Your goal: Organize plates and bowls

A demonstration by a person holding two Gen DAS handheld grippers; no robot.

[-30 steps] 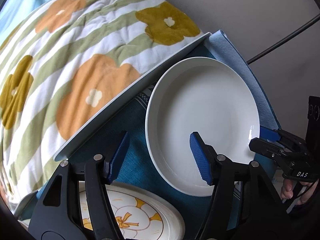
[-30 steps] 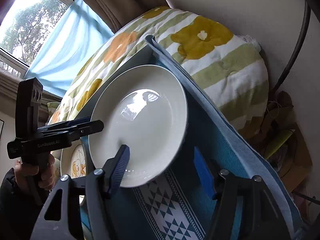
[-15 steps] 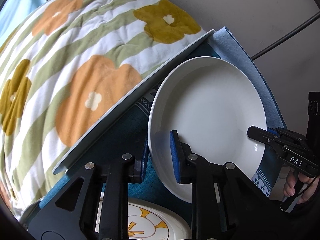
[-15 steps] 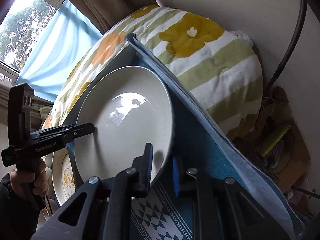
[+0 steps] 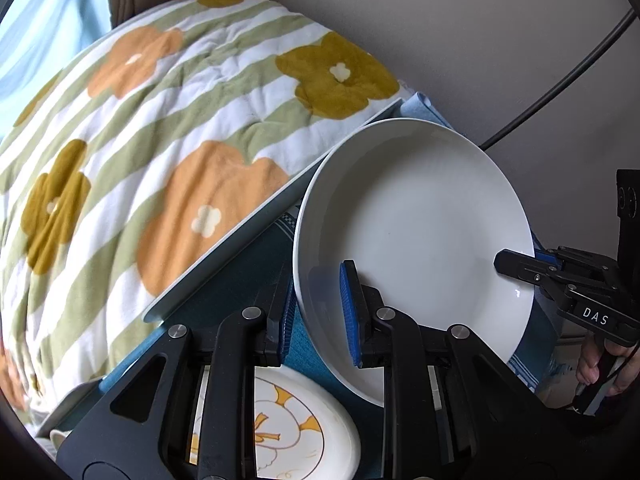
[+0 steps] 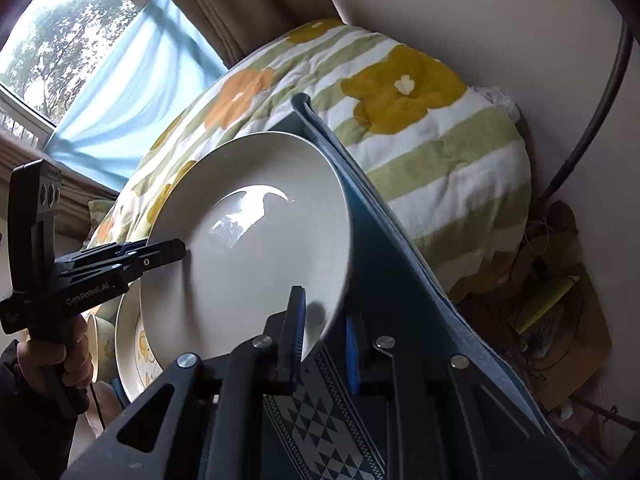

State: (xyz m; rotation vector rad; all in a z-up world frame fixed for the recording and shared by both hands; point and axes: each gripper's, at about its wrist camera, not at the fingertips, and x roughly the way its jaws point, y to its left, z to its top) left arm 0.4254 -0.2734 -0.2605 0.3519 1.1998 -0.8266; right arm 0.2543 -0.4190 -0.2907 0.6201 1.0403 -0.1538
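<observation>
A large plain white plate (image 5: 416,224) is held off the table between both grippers. My left gripper (image 5: 318,314) is shut on its near rim. My right gripper (image 6: 322,346) is shut on the opposite rim; it also shows at the right of the left wrist view (image 5: 516,260). The plate (image 6: 256,248) looks tilted in the right wrist view, where the left gripper (image 6: 176,250) clamps its left edge. A white plate with a yellow flower pattern (image 5: 288,428) lies on the table below; it also shows in the right wrist view (image 6: 136,348).
The table carries a blue patterned cloth (image 6: 320,428). A floral striped quilt (image 5: 160,152) lies just beyond the table edge. A wall (image 5: 460,32) and a dark cable (image 5: 560,80) stand behind. A cream bowl (image 6: 100,344) sits left of the patterned plate. Clutter (image 6: 552,300) lies on the floor at right.
Both grippers closed on the white plate's opposite rims and lifted it off the cloth, tilting it up above the patterned plate.
</observation>
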